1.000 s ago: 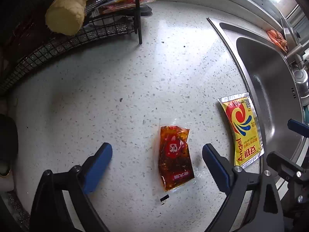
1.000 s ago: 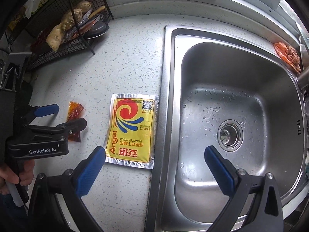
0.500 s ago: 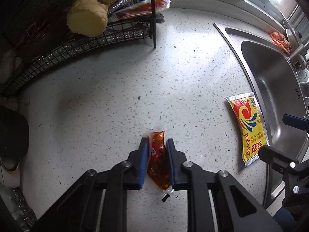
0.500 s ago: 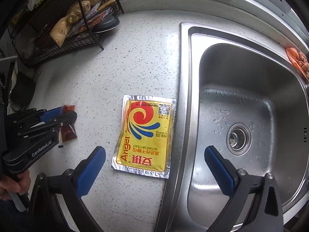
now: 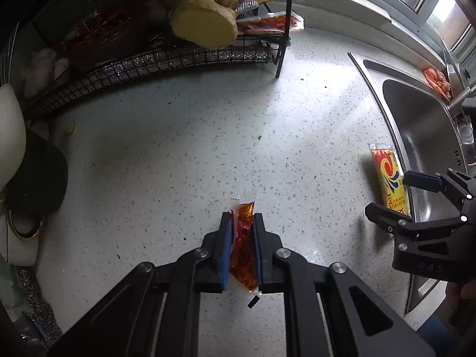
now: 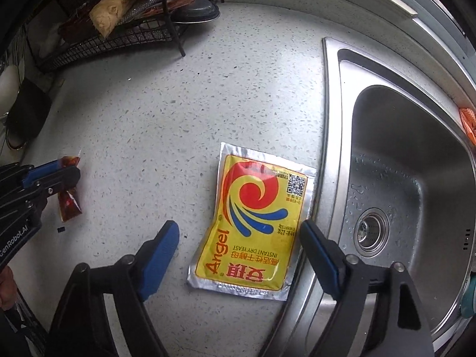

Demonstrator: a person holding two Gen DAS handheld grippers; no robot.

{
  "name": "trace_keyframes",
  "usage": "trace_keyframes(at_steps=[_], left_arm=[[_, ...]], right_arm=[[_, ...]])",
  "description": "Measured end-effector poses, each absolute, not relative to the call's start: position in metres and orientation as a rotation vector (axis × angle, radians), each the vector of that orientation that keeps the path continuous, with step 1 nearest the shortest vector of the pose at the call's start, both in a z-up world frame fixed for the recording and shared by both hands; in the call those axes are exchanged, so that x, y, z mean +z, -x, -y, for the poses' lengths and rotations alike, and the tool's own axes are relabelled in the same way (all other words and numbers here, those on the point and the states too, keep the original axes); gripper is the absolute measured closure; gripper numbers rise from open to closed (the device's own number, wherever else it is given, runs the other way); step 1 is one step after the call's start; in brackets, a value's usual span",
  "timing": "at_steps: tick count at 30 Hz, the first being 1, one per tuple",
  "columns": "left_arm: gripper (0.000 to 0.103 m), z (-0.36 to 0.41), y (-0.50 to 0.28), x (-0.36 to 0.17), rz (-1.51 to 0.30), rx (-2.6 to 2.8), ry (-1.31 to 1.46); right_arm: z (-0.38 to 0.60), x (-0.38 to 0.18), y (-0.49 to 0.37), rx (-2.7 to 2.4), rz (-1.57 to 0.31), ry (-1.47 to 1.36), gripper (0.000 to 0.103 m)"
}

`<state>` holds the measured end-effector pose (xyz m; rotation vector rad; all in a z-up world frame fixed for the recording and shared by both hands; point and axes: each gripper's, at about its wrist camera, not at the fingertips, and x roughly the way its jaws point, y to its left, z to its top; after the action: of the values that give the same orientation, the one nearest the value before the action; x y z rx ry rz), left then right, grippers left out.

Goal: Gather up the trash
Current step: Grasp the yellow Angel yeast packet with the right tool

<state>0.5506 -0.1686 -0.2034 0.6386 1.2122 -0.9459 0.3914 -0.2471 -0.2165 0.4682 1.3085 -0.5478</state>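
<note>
Left wrist view: both grippers point steeply down at the speckled white stone bench.

Nearest, the left gripper [image 5: 241,250] has its blue-padded fingers [image 5: 225,255] clamped on the small red chili-oil sachet [image 5: 242,238], whose long axis runs along the fingers, one end poking out past their tips. Over by the steel sink [image 6: 401,154], the right gripper [image 6: 238,250] has fingers apart and just been closing, straddling the near end of the yellow foil yeast packet [image 6: 253,223]; it lies flat on the bench, lengthwise away from the camera, beside the sink rim. Farther off stands a black wire rack [image 6: 119,38].
</note>
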Motion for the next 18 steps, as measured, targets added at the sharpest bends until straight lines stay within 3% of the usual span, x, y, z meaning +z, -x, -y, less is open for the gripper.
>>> trace_keyframes(at_steps=[2, 4, 7, 18], left_arm=[[0.091, 0.163, -0.552, -0.206, -1.221, -0.936, -0.639], [0.091, 0.158, -0.553, -0.209, -1.23, -0.927, -0.636], [0.091, 0.148, -0.549, -0.211, -1.233, -0.916, -0.629], [0.091, 0.126, -0.523, -0.193, -1.225, -0.911, -0.587]], right_arm=[[0.243, -0.216, -0.395, -0.561, -1.319, -0.408, 0.044], [0.239, -0.216, -0.399, -0.551, -1.317, -0.394, 0.045], [0.234, -0.214, -0.402, -0.545, -1.302, -0.38, 0.056], [0.206, -0.207, -0.387, -0.464, -1.288, -0.423, 0.065]])
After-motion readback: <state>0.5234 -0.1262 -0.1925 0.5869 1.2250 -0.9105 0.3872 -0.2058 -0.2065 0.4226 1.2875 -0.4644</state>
